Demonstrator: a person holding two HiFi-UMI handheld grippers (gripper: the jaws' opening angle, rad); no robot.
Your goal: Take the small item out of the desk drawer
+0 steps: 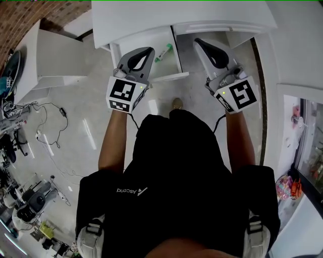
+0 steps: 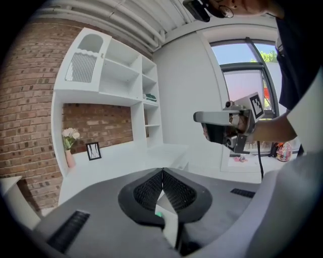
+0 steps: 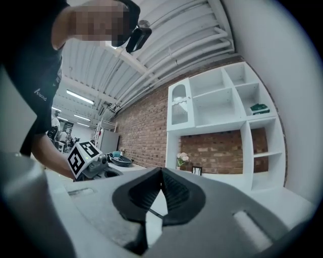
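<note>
Both the left gripper [image 1: 149, 50] and the right gripper [image 1: 198, 41] are fully closed on nothing, so I risk shoving the green-capped tube [image 1: 163, 52], lying in the open drawer [image 1: 170, 64] at 3 o'clock from the left tips, if I descend unopened.

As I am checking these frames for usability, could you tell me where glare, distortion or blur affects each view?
Head view: even light, but the white drawer and desk wash out. Left gripper view: strong fisheye, black corners, bright window. Right gripper view: shelves bow, and the close right gripper body looks soft.
</note>
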